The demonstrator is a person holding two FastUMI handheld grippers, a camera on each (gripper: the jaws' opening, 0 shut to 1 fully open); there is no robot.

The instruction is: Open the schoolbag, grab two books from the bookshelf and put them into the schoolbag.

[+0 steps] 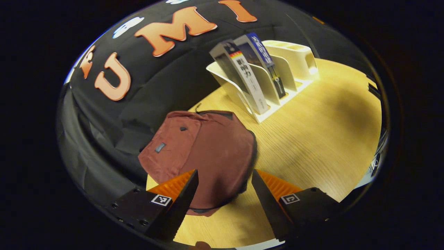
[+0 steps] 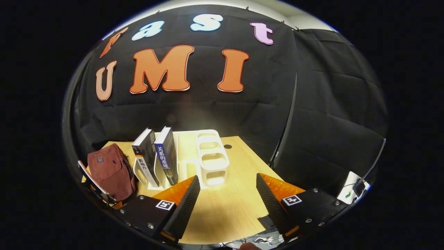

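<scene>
Wooden table [image 1: 312,139] bears a closed maroon schoolbag [image 1: 208,149]

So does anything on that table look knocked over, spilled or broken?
Nothing stands out. The schoolbag lies closed on the table, and two books lean in the white bookshelf, as its slanted slots hold them. Both grippers hang open above the table.

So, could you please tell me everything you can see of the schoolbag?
The schoolbag is a dark red backpack of soft cloth, lying on the wooden table near the black cloth wall. It has a front pocket with a small grey patch and dark trim along its edge. It looks closed. The bookshelf stands apart from it. The left gripper hovers open over its near end; whether the fingers touch it is unclear.
</scene>
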